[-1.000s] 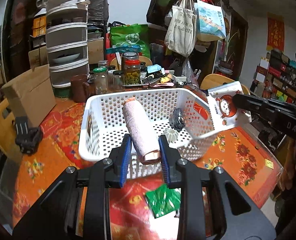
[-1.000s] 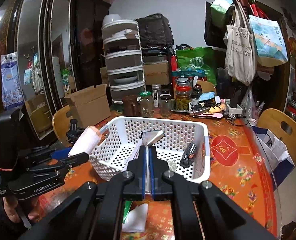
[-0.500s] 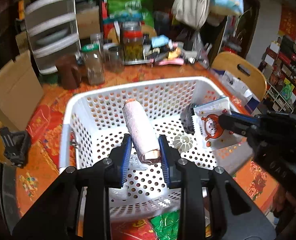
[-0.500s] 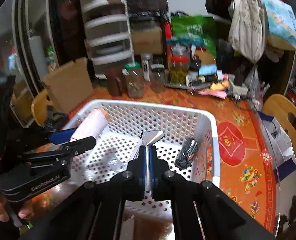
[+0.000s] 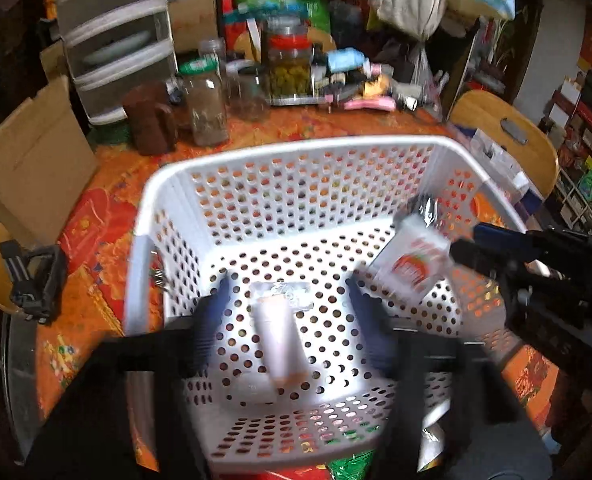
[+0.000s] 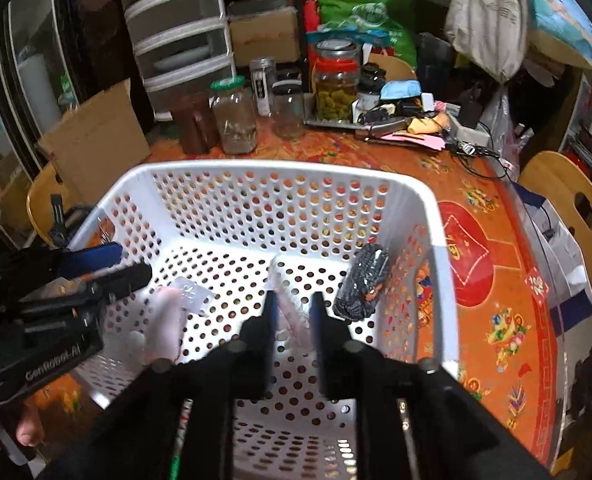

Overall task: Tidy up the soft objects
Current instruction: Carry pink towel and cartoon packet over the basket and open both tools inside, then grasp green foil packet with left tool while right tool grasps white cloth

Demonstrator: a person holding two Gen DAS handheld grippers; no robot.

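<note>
Left hand-held gripper [image 5: 292,320]: jaws spread wide, released. The rolled pinkish towel [image 5: 278,344] lies free between them on the floor of the white perforated basket [image 5: 296,152], touching neither finger as far as the blur allows. A clear plastic wrapper [image 5: 282,292] lies at its far end. Judged a drop just made: roll inside the walls, nothing pinching it.

Right hand-held gripper [image 6: 292,320]: jaws parted. The white snack pouch with red print [image 5: 411,268] sits between them, tilted, over the basket's right side. Whether the fingers touch it I cannot tell; the right wrist view shows only a pale smear in the gap. Probably let go or about to be.

Further in, a dark knitted bundle [image 6: 361,284] leans against the basket's right wall. Middle and far floor of the basket are bare, so there is room for more soft items. Rim is high all round; both grippers reach in over the near wall, and lifting out means clearing that edge.

A green packet [image 5: 347,466] shows on the worktop [image 6: 491,240] just near the basket, under the left gripper; possibly next to go in.

Beyond the far wall: glass jars [image 6: 234,116], a brown pitcher [image 5: 150,118], a cardboard box [image 5: 32,168] to the left, a stacked drawer unit [image 5: 116,40]. Open orange cloth only to the right.
</note>
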